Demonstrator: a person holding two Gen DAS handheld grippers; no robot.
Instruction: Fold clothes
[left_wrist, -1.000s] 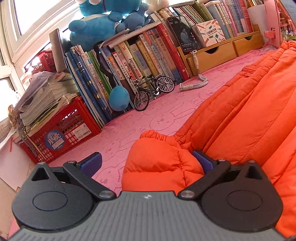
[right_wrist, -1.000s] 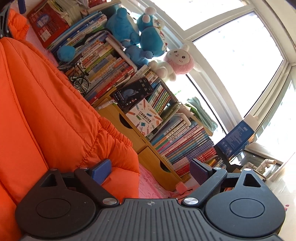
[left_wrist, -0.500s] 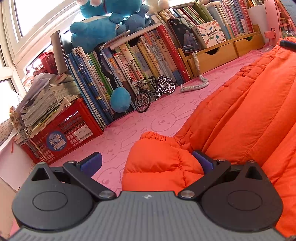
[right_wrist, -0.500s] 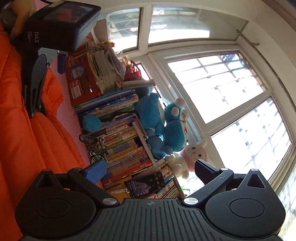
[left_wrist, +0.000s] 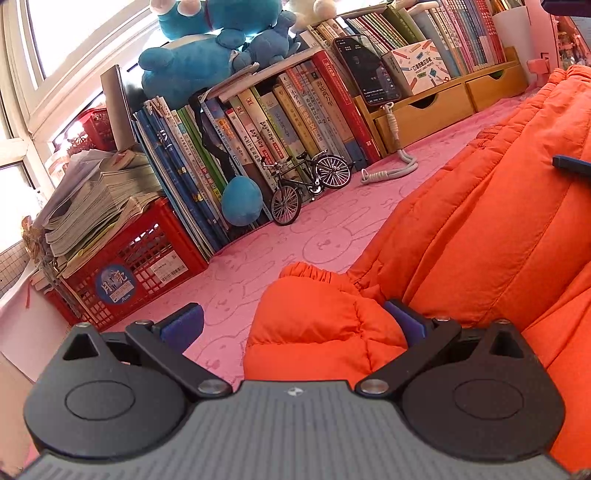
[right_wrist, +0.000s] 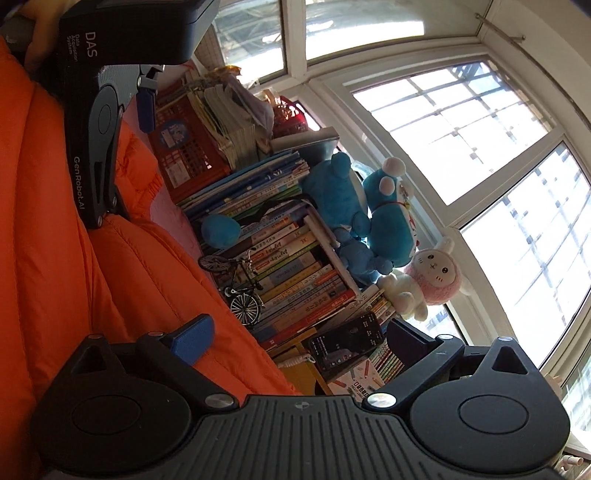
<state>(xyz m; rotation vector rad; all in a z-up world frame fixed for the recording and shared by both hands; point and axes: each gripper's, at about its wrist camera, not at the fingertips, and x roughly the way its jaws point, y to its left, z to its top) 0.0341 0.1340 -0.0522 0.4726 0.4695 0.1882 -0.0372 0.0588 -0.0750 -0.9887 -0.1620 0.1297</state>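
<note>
**Orange jacket on pink cloth, both tongs spread wide**

The left gripper (left_wrist: 293, 323) is seen at the bottom of the left wrist view with its jaws held wide apart. A puffy cuff (left_wrist: 317, 321) of the orange jacket (left_wrist: 480, 221) is bunched between them, against the right pad (left_wrist: 404, 321); the left pad is clear of it, so nothing is clamped.

The jacket is spread over the right half of that view, on a pink cloth (left_wrist: 258, 258). Books (left_wrist: 280, 122), a red crate (left_wrist: 147, 266) and a model bike (left_wrist: 310, 184) are lined up behind it, in the upper and left parts.

In the right wrist view the right gripper (right_wrist: 299, 339) is shown wide open and empty, with the jacket filling the left side. The left gripper is seen at upper left.
</note>
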